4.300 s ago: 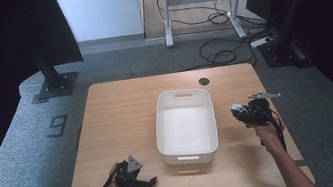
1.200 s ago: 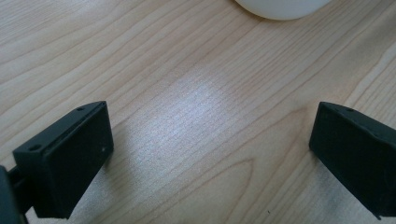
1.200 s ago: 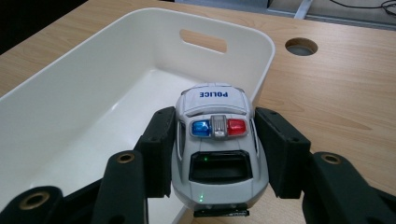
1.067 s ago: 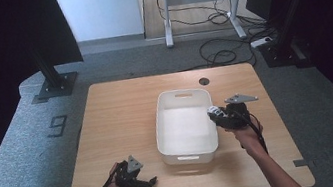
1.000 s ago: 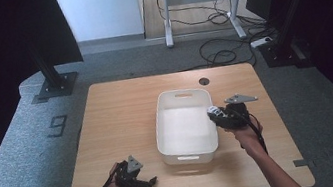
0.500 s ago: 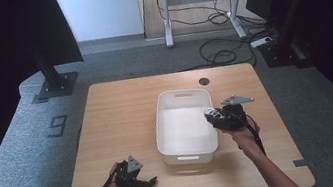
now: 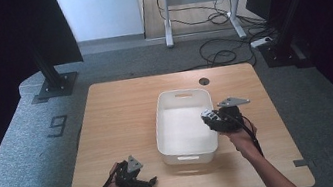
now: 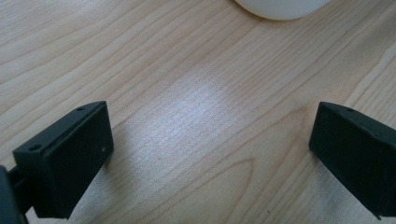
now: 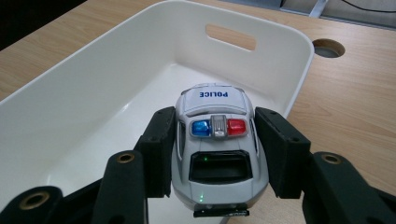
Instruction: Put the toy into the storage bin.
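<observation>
My right gripper is shut on a white toy police car with a blue and red light bar; both pads press its sides. It holds the car over the right rim of a white plastic bin. In the high view the right gripper sits at the bin's right edge, and the car shows small at its tip. My left gripper rests near the table's front left edge, and in its own view this left gripper stands open over bare wood.
The bin has handle slots at both ends and nothing inside it. A round cable hole lies in the wooden table behind the bin. A desk frame with cables stands on the floor beyond.
My right gripper has carried the car leftward from the table's right side to the bin's right rim, creeping a little further left in the last second. The left gripper has stayed put.
</observation>
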A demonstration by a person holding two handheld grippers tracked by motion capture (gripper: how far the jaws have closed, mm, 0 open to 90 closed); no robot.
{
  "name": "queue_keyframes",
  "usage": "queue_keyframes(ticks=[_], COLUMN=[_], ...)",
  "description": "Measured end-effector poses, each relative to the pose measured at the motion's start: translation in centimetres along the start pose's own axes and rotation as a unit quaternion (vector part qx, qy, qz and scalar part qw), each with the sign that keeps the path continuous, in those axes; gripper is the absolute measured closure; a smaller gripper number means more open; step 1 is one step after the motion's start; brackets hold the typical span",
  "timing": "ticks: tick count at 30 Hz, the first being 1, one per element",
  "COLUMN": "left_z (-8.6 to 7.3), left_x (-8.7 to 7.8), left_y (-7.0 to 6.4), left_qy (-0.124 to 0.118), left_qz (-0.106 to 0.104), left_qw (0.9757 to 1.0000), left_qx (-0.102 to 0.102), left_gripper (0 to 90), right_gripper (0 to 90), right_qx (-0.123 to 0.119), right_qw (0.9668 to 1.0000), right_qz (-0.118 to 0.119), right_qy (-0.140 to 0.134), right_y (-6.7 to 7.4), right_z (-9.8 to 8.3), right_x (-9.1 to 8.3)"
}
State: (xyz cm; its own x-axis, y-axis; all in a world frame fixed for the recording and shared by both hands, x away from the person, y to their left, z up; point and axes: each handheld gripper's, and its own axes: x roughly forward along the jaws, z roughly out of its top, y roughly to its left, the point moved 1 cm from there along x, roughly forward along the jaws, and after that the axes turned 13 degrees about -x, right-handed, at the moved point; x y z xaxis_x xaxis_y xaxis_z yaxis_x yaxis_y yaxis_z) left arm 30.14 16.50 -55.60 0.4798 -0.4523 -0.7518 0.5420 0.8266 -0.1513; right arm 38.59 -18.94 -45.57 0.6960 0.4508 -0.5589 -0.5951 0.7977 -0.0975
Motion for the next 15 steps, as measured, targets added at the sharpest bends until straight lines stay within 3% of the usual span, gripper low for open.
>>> queue_keyframes(ticks=[15], left_z=[-0.02], left_x=[-0.01], left_y=[-0.02], left_qy=[0.0], left_qz=[0.001], left_qw=[1.0], left_qx=[-0.001], left_gripper=[0.0], right_gripper=[50.0], right_qx=[-0.008], right_qw=[0.9999], right_qz=[0.007], right_qy=[0.01], right_y=[0.92], right_z=[-0.07], right_x=[0.81])
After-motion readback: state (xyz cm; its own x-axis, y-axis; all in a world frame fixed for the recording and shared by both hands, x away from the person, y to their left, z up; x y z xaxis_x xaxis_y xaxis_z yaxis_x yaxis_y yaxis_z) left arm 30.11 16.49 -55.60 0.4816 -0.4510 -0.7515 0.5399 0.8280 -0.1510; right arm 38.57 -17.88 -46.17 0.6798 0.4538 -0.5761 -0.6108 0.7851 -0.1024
